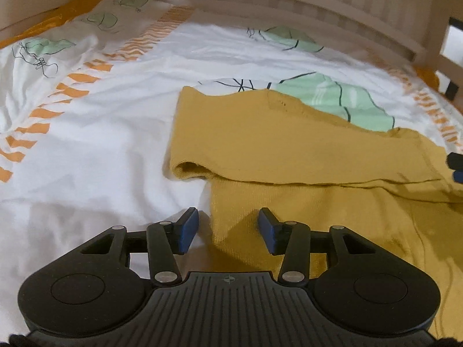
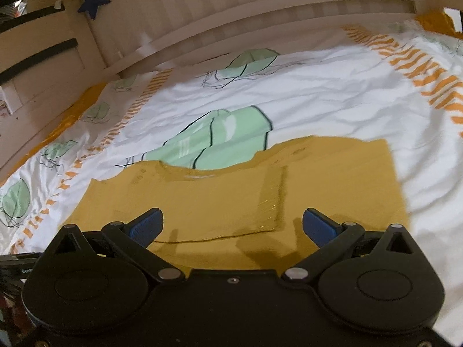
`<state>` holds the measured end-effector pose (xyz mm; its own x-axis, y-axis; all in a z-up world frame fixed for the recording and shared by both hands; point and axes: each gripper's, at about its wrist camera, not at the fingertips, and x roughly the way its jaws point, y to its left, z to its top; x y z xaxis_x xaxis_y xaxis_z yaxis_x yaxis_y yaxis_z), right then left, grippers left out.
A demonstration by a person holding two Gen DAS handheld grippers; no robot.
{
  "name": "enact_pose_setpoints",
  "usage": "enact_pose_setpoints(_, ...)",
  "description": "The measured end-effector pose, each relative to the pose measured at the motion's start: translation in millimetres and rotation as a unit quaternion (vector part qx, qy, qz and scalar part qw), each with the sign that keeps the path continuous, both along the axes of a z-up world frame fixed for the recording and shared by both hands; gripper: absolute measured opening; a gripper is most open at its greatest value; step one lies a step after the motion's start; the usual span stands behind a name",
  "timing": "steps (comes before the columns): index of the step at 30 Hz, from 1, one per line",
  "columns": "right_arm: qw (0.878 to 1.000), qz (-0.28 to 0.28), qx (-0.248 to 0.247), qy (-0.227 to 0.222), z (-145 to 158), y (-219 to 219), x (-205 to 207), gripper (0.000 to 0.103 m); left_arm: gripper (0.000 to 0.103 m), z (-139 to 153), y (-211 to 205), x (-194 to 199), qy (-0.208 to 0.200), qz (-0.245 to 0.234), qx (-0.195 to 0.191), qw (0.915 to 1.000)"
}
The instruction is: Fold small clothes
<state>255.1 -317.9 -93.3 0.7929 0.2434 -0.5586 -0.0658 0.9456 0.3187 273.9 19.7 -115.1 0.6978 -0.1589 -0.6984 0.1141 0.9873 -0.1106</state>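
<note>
A mustard-yellow small garment [image 1: 289, 150] lies flat on a white patterned bedsheet [image 1: 101, 150], with one part folded over the rest. My left gripper [image 1: 228, 227] is open, just above the garment's near left edge, nothing between its blue pads [image 1: 188, 228]. In the right wrist view the same garment [image 2: 231, 193] spreads ahead, with a folded flap near the middle. My right gripper [image 2: 233, 227] is wide open above the garment's near edge and holds nothing. The right gripper's tips [image 1: 455, 167] show at the left wrist view's right edge.
A wooden slatted bed rail [image 1: 289, 5] runs along the far side of the sheet. The sheet carries green leaf prints [image 2: 220, 141] and orange striped bands [image 2: 428, 69]. A dark blue star [image 2: 94, 0] hangs on the rail at the upper left.
</note>
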Motion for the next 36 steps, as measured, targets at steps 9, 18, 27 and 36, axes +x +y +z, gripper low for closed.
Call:
enact_pose_setpoints(9,0.999,-0.011,-0.027,0.038,-12.4,11.2,17.6,0.096,0.068,-5.3,-12.9,8.5,0.012,-0.012,0.013,0.9998)
enact_pose_setpoints(18,0.996,-0.031,0.026,0.074,-14.0,-2.5,46.5,0.056,0.068,-3.3,-3.2,14.8,0.032,-0.007,-0.020,0.9993)
enact_pose_setpoints(27,0.999,0.003,0.034,0.029,32.6,6.6,29.7,0.017,0.068,-3.6,-4.6,14.1,0.030,-0.009,-0.016,0.9994)
enact_pose_setpoints(36,0.996,-0.078,0.001,0.046,34.9,-46.7,20.0,0.017,0.068,-4.1,-4.6,13.6,0.031,-0.009,-0.015,0.9994)
